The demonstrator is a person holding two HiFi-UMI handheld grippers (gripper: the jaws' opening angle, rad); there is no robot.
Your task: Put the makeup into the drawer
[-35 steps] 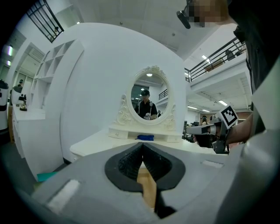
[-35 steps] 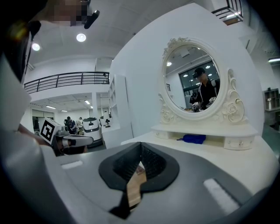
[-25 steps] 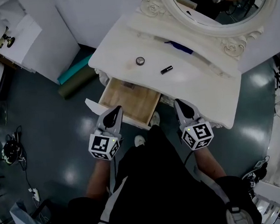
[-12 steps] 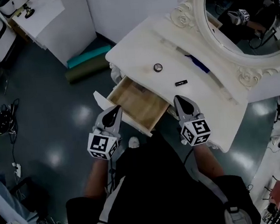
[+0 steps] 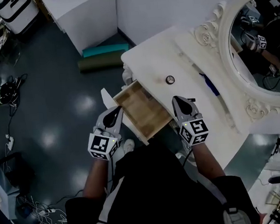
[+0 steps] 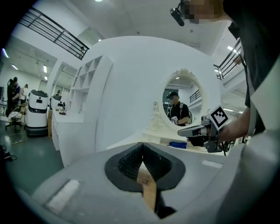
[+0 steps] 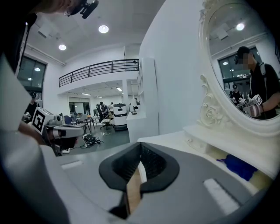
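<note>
A white dressing table (image 5: 150,59) fills the upper right of the head view, its wooden drawer (image 5: 142,111) pulled open. On the top lie a small round compact (image 5: 170,79), a black lipstick (image 5: 192,100) and a blue item (image 5: 209,84) by the mirror (image 5: 258,40). My left gripper (image 5: 114,111) is shut and empty at the drawer's left front corner. The right gripper (image 5: 178,101), also shut and empty, hangs over the drawer's right edge, just left of the lipstick. In the left gripper view the jaws (image 6: 142,151) meet. The right gripper view shows its jaws (image 7: 141,155) closed too.
Rolled teal (image 5: 105,50) and olive (image 5: 104,62) mats lie on the floor left of the table. A white partition (image 5: 88,16) stands behind them. Cables (image 5: 6,91) trail at the far left. The person's shoe (image 5: 126,147) is below the drawer.
The view has swung left, so the table and drawer now sit further right and turned. Both grippers stayed shut; the right one has come closer to the lipstick.
</note>
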